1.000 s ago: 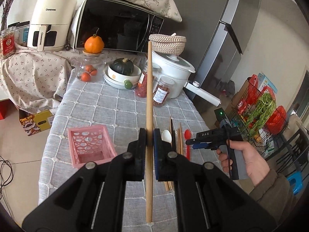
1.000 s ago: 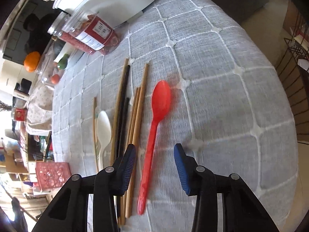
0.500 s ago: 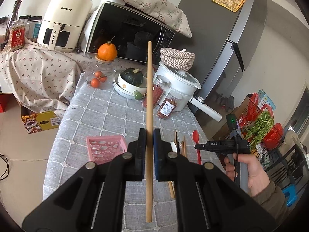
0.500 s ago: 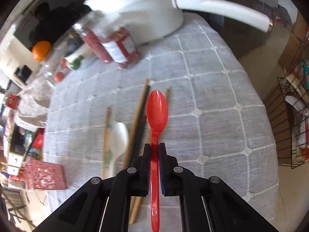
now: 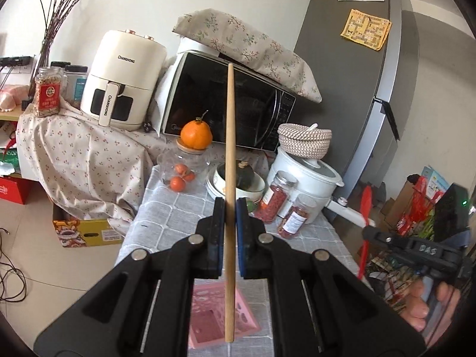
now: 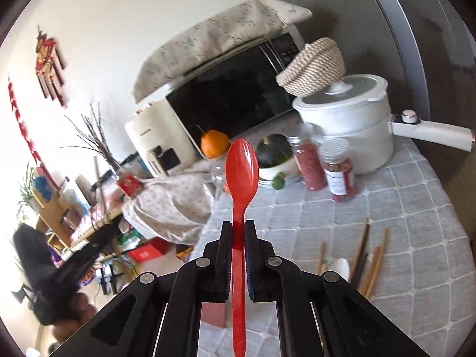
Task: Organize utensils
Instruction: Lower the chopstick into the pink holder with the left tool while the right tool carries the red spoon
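Note:
My left gripper (image 5: 229, 205) is shut on a long wooden chopstick (image 5: 229, 136) that stands upright between the pads, above the pink basket (image 5: 208, 315). My right gripper (image 6: 238, 229) is shut on the handle of a red spoon (image 6: 241, 163), bowl pointing up, lifted off the table. In the left wrist view the right gripper (image 5: 369, 232) shows at the right edge with the red spoon (image 5: 366, 205) in it, held by a hand (image 5: 422, 306). Several chopsticks (image 6: 369, 255) and a white spoon (image 6: 339, 266) lie on the grey checked tablecloth (image 6: 401, 208).
At the table's back stand a white pot (image 5: 309, 178), two spice jars (image 5: 275, 196), a bowl with a green squash (image 5: 244, 175) and a glass jar (image 5: 181, 166) topped by an orange. Behind are a microwave (image 5: 226, 101), an air fryer (image 5: 125, 77) and a grey fridge (image 5: 357, 74).
My right gripper closed on the red spoon and lifted it off the cloth, tilting up toward the room. The left gripper kept its chopstick and tilted up, the pink basket sliding low in its view.

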A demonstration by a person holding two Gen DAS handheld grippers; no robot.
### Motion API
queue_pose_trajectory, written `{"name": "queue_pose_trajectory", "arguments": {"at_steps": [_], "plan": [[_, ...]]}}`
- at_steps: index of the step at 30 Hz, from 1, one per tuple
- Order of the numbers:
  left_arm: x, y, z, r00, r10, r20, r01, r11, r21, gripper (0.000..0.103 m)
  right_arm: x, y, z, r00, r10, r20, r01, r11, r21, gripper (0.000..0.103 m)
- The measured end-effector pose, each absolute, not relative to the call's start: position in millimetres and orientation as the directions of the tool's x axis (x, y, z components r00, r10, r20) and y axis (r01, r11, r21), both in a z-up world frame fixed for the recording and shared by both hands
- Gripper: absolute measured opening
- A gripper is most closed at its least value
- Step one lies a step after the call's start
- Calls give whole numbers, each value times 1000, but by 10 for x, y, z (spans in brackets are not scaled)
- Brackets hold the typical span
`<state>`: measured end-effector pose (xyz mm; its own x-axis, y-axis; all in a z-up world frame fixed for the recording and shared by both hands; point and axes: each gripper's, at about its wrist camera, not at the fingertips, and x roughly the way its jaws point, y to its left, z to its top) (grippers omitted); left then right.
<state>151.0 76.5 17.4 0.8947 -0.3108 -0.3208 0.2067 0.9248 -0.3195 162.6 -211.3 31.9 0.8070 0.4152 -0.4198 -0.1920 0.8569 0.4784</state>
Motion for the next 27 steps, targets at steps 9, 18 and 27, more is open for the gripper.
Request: {"name": "queue_pose_trajectory", "arguments": {"at_steps": [9, 18, 27], "plan": [[1590, 794, -35, 918, -228, -324, 142, 953, -268, 8, 1466, -1707, 290, 812, 431, -395, -263, 872, 412, 8], [1696, 654, -296, 843, -203, -497, 93, 967, -237, 8, 1377, -1567, 209, 815, 420, -399, -273, 886, 374, 8], [1630, 910, -229, 790, -301, -534, 95, 921, -378, 19, 1427, -1405, 257, 843, 404, -354, -267, 887, 376, 8]]}}
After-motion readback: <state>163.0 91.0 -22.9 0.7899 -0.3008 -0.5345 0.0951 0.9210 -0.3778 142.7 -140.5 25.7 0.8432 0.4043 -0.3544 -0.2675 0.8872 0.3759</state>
